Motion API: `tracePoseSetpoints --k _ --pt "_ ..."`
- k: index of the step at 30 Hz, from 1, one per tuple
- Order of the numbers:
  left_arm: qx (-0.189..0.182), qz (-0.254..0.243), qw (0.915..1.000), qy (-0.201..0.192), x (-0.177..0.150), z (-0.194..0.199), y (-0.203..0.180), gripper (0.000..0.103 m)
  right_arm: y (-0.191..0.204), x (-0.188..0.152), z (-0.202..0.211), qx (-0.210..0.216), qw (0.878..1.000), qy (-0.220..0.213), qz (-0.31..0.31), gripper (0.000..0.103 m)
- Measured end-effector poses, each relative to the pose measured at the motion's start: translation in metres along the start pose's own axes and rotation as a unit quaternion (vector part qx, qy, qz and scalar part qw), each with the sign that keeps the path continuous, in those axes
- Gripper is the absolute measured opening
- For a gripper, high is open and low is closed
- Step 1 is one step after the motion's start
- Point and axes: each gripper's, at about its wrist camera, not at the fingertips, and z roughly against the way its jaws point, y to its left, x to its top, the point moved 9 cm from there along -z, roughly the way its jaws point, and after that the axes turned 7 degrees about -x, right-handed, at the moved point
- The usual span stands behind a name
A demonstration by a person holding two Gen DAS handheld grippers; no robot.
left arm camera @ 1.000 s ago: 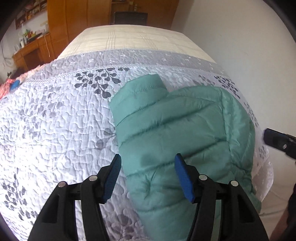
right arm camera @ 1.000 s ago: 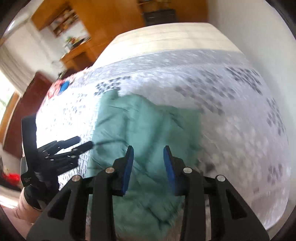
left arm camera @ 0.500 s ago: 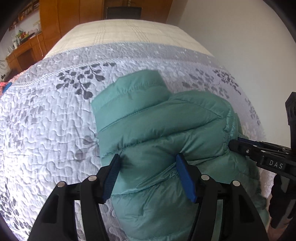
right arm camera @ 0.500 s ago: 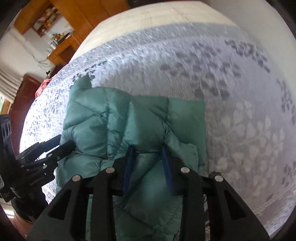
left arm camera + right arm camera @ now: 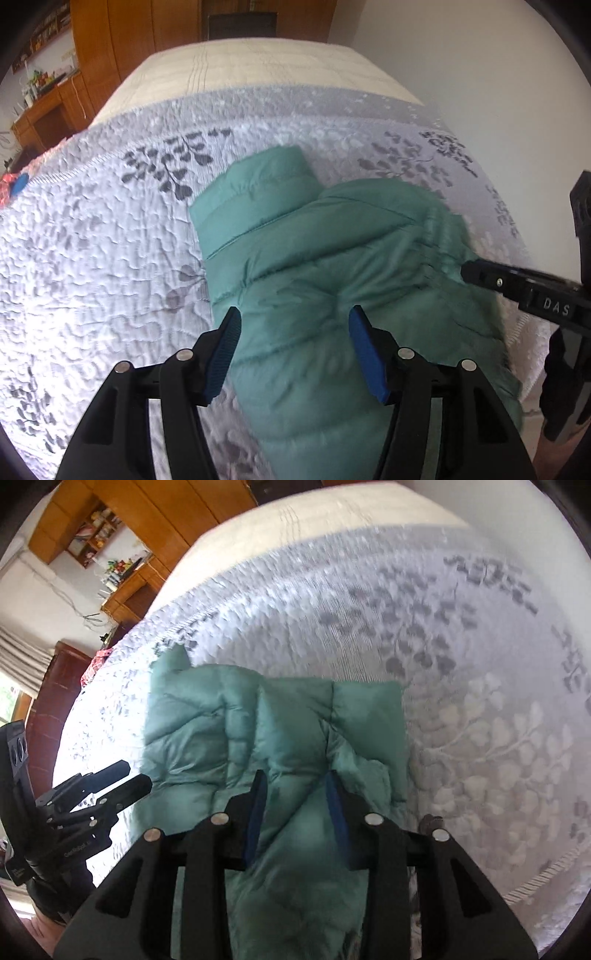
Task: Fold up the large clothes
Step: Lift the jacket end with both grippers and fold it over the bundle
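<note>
A grey leaf-patterned quilt (image 5: 92,266) is covering the bed, and the teal puffer jacket (image 5: 332,266) is lying on it near the front edge, already doubled into a thick bundle with its collar end pointing away. Over the last second both wrist views have been closing in on the jacket, which a moment ago was sitting farther off and flatter, so the fold is probably getting pressed down and tidied rather than started. The left gripper (image 5: 295,350) is hovering spread over the near part of the bundle, with nothing pinched. The right gripper (image 5: 295,812) is standing narrower, its jaws opening at this moment with a ridge of fabric between them. The right view is showing the jacket's squared far corner; the left view is showing the collar instead
</note>
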Motion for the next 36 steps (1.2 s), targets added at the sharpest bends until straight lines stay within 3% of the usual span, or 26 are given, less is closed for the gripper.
tracePoseSetpoints --k 7,13,21,31,36 --pt "-0.022 -0.022 0.9995 0.005 -0.023 0.04 -0.019 0.05 0.036 -0.026 0.05 0.03 0.998 -0.01 0.058 0.034" --pt "-0.044 -0.011 0.9985 0.031 -0.051 0.043 -0.024 0.047 0.048 -0.063 0.06 0.026 0.995 0.013 0.093 0.034" --pt "-0.054 -0.029 0.9961 0.063 -0.086 0.027 -0.032 0.046 0.034 -0.1 0.044 -0.002 0.995 0.044 0.094 0.033" --pt "-0.06 -0.03 0.9946 0.079 -0.112 -0.005 -0.031 0.046 0.012 -0.132 -0.005 0.005 0.994 0.089 0.065 0.032" --pt "-0.059 -0.029 0.9944 0.083 -0.118 -0.018 -0.026 0.047 0.013 -0.138 -0.016 0.002 0.993 0.088 0.076 0.032"
